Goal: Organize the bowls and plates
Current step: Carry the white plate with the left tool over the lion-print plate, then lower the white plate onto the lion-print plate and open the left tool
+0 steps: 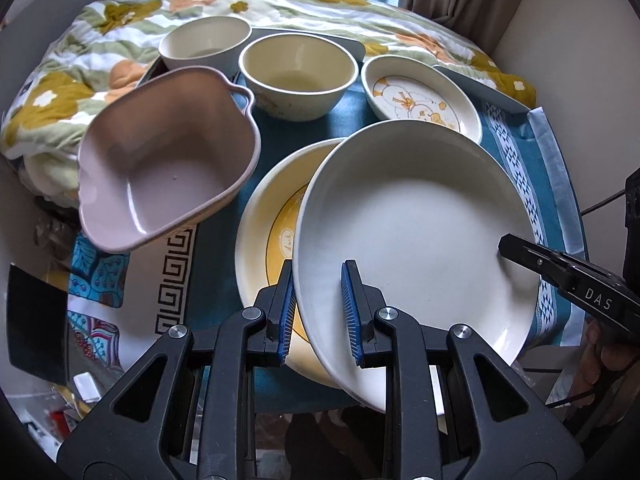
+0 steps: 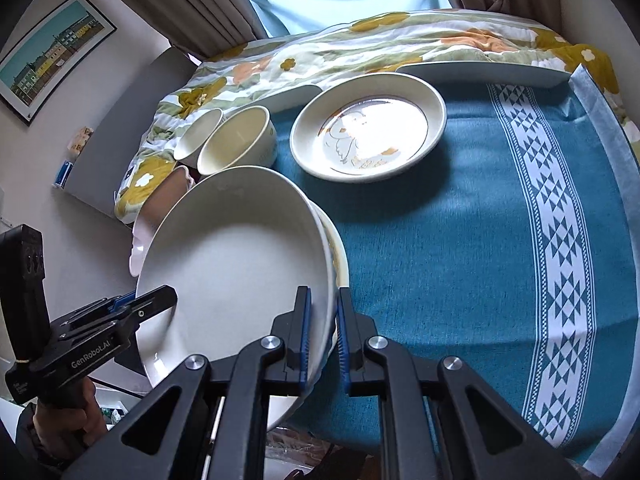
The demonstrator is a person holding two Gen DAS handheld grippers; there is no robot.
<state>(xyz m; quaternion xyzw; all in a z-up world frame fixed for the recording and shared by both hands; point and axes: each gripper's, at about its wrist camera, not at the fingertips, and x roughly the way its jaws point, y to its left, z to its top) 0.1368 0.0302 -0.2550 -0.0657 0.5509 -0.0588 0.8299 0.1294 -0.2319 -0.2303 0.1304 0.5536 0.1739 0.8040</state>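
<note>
A large white plate (image 1: 416,232) is held tilted above the teal tablecloth (image 2: 460,248), gripped at two places on its rim. The left gripper (image 1: 320,312) is clamped on the plate's near-left edge, one blue pad (image 1: 351,308) lying on the inner face and the other beneath the rim. The right gripper (image 2: 322,340) is closed on the opposite edge, the rim being pinched between its blue pads (image 2: 304,336). Directly under the white plate, a yellow-patterned plate (image 1: 272,240) is seen resting on the cloth, partly covered. To the left, a pink handled dish (image 1: 168,160) is seen tilted, its near end past the cloth's edge. At the far side, a cream bowl (image 1: 298,76) and a second pale bowl (image 1: 206,42) are set just beside each other, and a small plate with a cartoon print (image 2: 368,136) is placed to their right. A floral quilt (image 1: 120,20) is spread behind the cloth
</note>
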